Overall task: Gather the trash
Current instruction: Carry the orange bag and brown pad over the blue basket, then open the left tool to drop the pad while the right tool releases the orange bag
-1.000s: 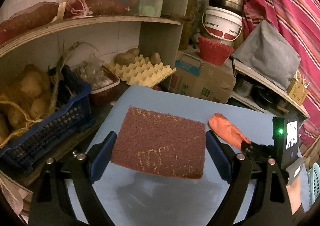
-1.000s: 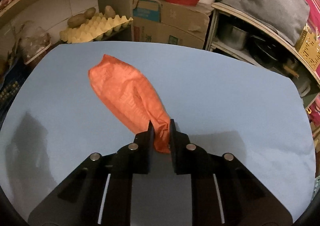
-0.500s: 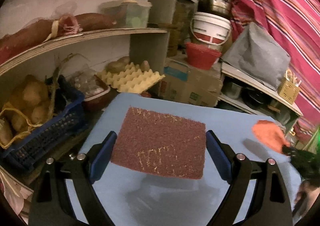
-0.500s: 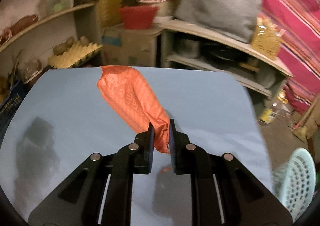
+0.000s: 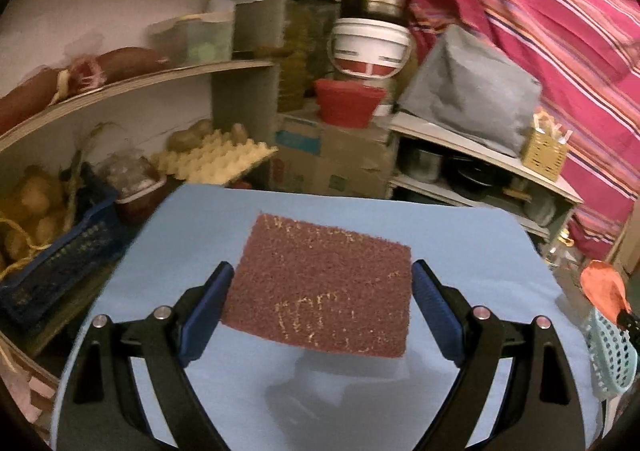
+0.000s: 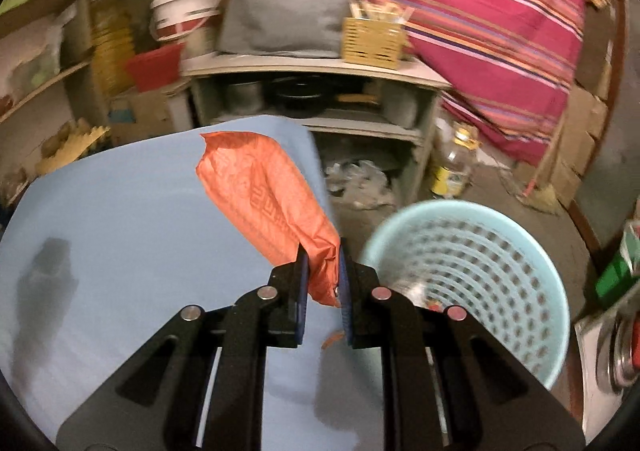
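My left gripper (image 5: 322, 287) is shut on a flat brown scouring pad (image 5: 320, 287) and holds it by its side edges above the blue table (image 5: 472, 247). My right gripper (image 6: 322, 263) is shut on the end of a crumpled orange wrapper (image 6: 264, 199) and holds it in the air at the table's right edge (image 6: 120, 211), beside a pale green mesh waste basket (image 6: 472, 275) on the floor. The wrapper (image 5: 604, 287) and the basket (image 5: 612, 359) also show at the far right of the left wrist view.
Shelves stand behind the table with an egg tray (image 5: 216, 163), a blue crate of potatoes (image 5: 52, 251), a red bowl (image 5: 348, 103), a white bucket (image 5: 372, 51) and a grey bag (image 5: 468, 91). A bottle (image 6: 452, 167) and litter (image 6: 360, 179) lie on the floor by the basket.
My right gripper has carried the orange wrapper to the right, off the table's middle to its edge next to the basket. The left gripper still holds the pad and has swung slightly right.
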`<state>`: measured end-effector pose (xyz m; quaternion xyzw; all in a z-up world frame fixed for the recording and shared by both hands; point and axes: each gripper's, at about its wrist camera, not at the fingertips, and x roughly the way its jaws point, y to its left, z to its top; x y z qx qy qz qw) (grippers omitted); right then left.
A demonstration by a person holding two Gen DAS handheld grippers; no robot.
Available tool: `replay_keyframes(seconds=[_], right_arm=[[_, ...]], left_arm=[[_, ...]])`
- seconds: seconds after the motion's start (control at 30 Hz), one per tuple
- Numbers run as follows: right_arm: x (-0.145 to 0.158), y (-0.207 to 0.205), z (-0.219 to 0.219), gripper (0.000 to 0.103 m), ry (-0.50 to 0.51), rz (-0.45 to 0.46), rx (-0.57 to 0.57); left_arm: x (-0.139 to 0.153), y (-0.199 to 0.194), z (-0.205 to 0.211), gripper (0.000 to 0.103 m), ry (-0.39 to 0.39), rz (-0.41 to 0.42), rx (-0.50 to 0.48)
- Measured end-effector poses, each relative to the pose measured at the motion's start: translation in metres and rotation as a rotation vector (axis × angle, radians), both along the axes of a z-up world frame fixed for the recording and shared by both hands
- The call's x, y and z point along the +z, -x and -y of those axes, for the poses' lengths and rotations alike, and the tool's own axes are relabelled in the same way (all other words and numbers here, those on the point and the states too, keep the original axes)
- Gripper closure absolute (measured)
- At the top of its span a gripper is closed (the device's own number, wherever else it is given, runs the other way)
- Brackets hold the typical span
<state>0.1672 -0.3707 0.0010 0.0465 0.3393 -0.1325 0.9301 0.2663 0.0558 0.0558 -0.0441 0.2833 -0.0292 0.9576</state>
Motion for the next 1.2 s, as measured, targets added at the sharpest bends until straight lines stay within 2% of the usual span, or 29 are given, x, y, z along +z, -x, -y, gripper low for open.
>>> replay_keyframes(seconds=[0.2, 0.4, 0.53, 0.67, 0.87, 1.2], right_arm=[[0.016, 0.035, 0.044, 0.088, 0.001, 0.046, -0.051], [0.015, 0.058, 0.077, 0.088, -0.033, 0.056, -0.075], [0.014, 0.068, 0.096, 0.088, -0.047, 0.057, -0.092], [0.008, 0.082, 0.118, 0.088, -0.076, 0.048, -0.126], [0.001, 0.102, 0.155, 0.088, -0.170, 0.051, -0.193], [-0.011, 0.103, 0.170, 0.088, -0.179, 0.006, -0.228]], left_arm=[[-0.010, 0.011, 0.059, 0.016, -0.039, 0.003, -0.085], [-0.021, 0.025, 0.116, 0.016, -0.031, -0.010, -0.181], [-0.018, 0.032, 0.157, 0.016, -0.024, -0.004, -0.229], [-0.013, 0.049, 0.210, 0.016, -0.056, 0.035, -0.296], [-0.024, 0.068, 0.289, 0.016, -0.035, 0.041, -0.420], [-0.048, 0.077, 0.397, 0.016, -0.060, 0.018, -0.570]])
